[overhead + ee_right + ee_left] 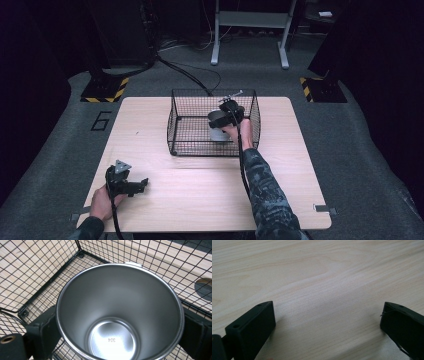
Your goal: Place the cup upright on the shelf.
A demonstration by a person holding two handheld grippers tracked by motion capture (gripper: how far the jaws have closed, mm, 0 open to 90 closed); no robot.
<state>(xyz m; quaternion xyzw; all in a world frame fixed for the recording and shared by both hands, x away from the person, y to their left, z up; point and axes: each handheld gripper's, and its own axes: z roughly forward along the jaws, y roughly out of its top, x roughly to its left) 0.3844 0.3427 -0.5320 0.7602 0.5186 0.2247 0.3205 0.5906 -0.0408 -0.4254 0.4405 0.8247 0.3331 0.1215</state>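
One steel cup (120, 315) sits upright inside the black wire basket (182, 120), near the basket's front right part, its open mouth facing up. The right gripper view looks straight down into it; a "304" stamp reads on the bare bottom, and the cup holds nothing.

Right gripper (226, 116): jaws stand on either side of the cup, hard against its outer wall just under the rim, pinching it. This side-on hold across the widest part looks chosen to keep the cup level and the mouth clear of the basket's wires. Whether the cup's base rests on the basket floor or hangs just above it, I cannot tell.

Right arm: forearm in a patterned sleeve (262, 185) runs forward from the table's near edge and over the basket's front wall, the hand (239, 132) bent down into the basket, cable trailing back along the arm.

Left gripper (131, 186): low over the wooden table (280, 165) at its near left corner, well apart from the basket, jaws spread wide with only bare wood grain between them. It lies roughly level, pointing right, hand behind it. Likely parked there to stay out of the working arm's way.
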